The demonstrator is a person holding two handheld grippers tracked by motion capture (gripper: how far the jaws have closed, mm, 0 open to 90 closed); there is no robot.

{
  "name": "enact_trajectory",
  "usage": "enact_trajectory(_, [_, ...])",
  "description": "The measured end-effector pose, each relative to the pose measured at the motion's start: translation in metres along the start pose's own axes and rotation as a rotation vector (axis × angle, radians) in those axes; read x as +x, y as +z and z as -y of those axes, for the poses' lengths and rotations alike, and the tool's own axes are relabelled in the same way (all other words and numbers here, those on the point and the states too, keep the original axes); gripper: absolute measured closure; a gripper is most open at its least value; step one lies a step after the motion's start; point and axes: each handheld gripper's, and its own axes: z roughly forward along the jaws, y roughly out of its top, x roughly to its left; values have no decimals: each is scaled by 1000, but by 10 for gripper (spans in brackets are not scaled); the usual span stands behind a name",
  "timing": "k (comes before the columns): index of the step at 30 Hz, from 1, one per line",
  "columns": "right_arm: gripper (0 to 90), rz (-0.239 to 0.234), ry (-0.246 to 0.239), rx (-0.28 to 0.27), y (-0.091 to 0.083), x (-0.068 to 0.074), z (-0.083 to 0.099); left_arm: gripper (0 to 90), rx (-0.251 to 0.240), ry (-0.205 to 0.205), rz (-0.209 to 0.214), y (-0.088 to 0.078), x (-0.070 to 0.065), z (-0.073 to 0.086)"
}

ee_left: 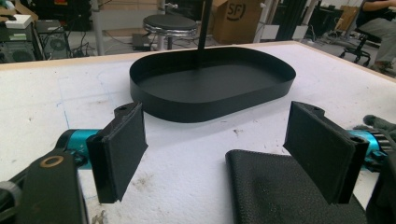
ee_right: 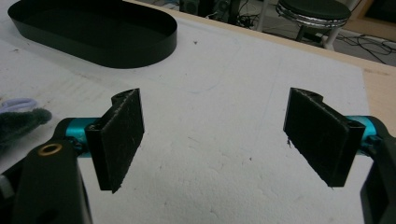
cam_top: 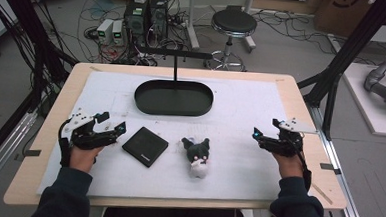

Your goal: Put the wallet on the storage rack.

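Left gripper (ee_left: 219, 154): jaws spread full wide, nothing between the pads, only bare white mat (ee_left: 187, 177) in the gap. Black textured wallet (ee_left: 280, 191) lying flat just under and inside the right-hand jaw of that view, one corner poking into the gap, not touched. Straight ahead beyond the jaws, black oval tray (ee_left: 210, 105), empty, thin black post rising from behind it. Seen from above: left gripper (cam_top: 117, 129) just beside the wallet (cam_top: 145, 146), apart from it.

Right gripper (ee_right: 215, 140): jaws also wide open, holding nothing, plain mat in the gap. Grey plush fuzz (ee_right: 21, 122) off past the left-hand jaw of that view, well clear. Tray (ee_right: 93, 35) farther out, ahead and left. From above: right gripper (cam_top: 255, 136) well apart from the plush toy (cam_top: 197, 156), which lies on its back between the two grippers, beside the wallet.

Judged step: start pose, pre-grasp, nothing picked yet, tray empty. Likely job: wallet and plush into the tray.

Next move, as a guess: left forward and down, pads straddling the wallet's near edge. Flat, thin, low on the mat, so needs a shallow angle or edge lift. Risk: pads skating over the cover. Plush soft, forgiving, easy for the right.
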Motion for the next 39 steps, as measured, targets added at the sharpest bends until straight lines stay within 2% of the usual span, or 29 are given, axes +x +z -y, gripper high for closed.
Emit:
enact_trajectory(8, [206,-3,4,-1,0,0,2,206,19,-6,15,7,-4,3])
enact_trajectory(11, [206,-6,12,2,0,-1,3,238,22,2,24,8,-5,3])
enact_trajectory(23, [206,-4,-12,8,-2,1,5,238,14,2,31,9,-4,1])
enact_trajectory(28, [206,-4,-19,17,-4,2,7,242,29,0,26,11,-4,1])
enact_trajectory(31, [206,-5,-19,16,-6,3,7,259,57,-3,15,12,-4,2])
enact_trajectory(34, [206,-4,-22,16,-6,4,7,323,104,-6,26,15,-4,5])
enact_trajectory(37, [207,-5,-22,20,-5,4,8,427,158,18,37,20,-5,8])
enact_trajectory(39, [207,-3,-25,21,-5,4,8,425,214,53,42,25,-6,12])
